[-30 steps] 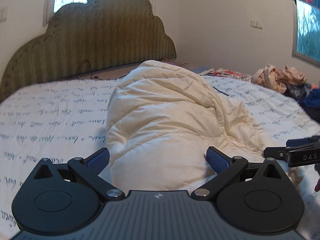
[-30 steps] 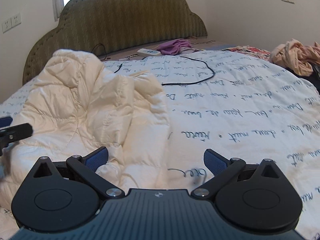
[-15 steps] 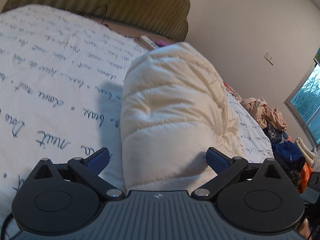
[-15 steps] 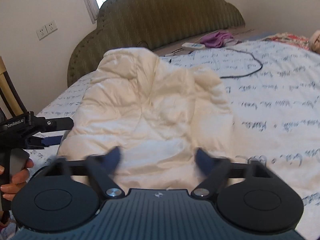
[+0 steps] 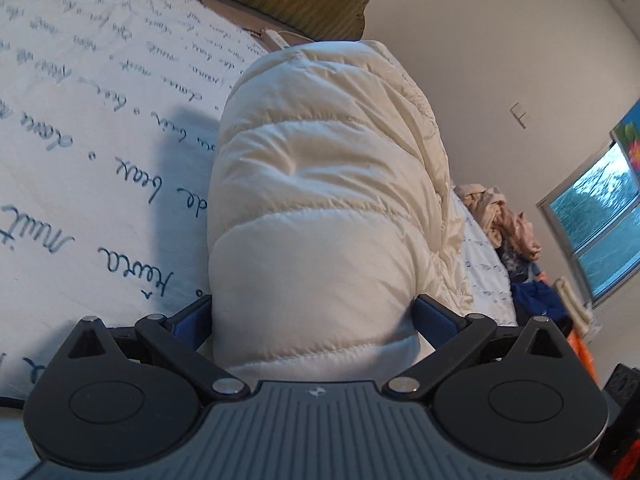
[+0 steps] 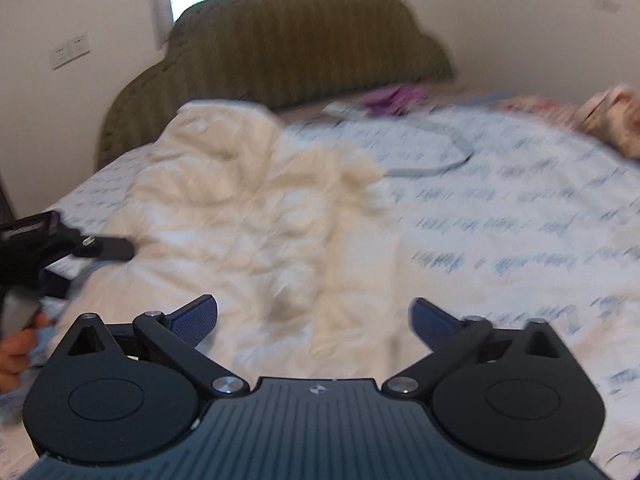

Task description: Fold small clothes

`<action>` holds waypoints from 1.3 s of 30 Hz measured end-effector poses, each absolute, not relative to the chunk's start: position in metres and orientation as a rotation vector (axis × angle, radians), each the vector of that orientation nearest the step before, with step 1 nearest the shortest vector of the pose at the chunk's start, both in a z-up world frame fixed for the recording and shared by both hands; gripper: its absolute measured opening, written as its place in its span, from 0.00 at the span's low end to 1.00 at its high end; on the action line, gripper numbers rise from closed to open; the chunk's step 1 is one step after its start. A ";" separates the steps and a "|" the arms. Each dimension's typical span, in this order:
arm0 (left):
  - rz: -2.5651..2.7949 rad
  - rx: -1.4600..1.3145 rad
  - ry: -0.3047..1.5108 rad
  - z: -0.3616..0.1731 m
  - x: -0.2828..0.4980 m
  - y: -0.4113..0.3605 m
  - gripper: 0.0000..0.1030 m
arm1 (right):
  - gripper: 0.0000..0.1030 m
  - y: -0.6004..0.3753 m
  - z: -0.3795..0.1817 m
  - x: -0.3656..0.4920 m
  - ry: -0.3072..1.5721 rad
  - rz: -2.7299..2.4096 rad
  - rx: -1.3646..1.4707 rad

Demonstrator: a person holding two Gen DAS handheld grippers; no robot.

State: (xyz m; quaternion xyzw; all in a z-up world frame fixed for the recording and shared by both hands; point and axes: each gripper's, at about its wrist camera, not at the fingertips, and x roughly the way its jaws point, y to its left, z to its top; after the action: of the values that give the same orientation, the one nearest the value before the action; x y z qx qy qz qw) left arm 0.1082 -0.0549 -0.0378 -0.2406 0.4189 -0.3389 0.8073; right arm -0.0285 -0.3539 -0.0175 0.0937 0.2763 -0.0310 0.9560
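A cream quilted puffer jacket (image 5: 320,200) lies bunched on the bed. In the left wrist view a thick padded fold of it fills the gap between the wide-spread jaws of my left gripper (image 5: 314,316), and both blue pads (image 5: 432,314) sit at its sides. The right wrist view is blurred. It shows the jacket (image 6: 240,220) spread out ahead, with the left gripper (image 6: 100,264) at the jacket's left edge. My right gripper (image 6: 314,314) hovers over the jacket's near edge. Its jaws are opening and nothing is gripped between them.
The white sheet with blue script (image 5: 80,120) covers the bed, with an olive headboard (image 6: 280,48) behind. A dark cable (image 6: 452,160) and a purple cloth (image 6: 392,96) lie near the headboard. A pile of clothes (image 5: 500,224) sits at the bed's right edge. A person's hand (image 6: 16,352) holds the left gripper.
The left gripper rolled and sank closer along the jacket's fold. The right gripper swung left toward the jacket, and its jaws narrowed and then spread wide again.
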 end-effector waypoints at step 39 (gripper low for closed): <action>-0.421 -0.120 0.697 -0.001 0.094 -0.051 0.87 | 0.87 -0.292 0.005 0.002 0.377 -0.099 0.162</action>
State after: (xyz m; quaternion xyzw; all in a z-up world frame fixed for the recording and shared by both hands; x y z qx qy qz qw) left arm 0.0938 -0.0515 -0.0012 -0.0583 0.3386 -0.2048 0.9165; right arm 0.0019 -0.2916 0.0047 0.0803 0.1870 -0.0491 0.9778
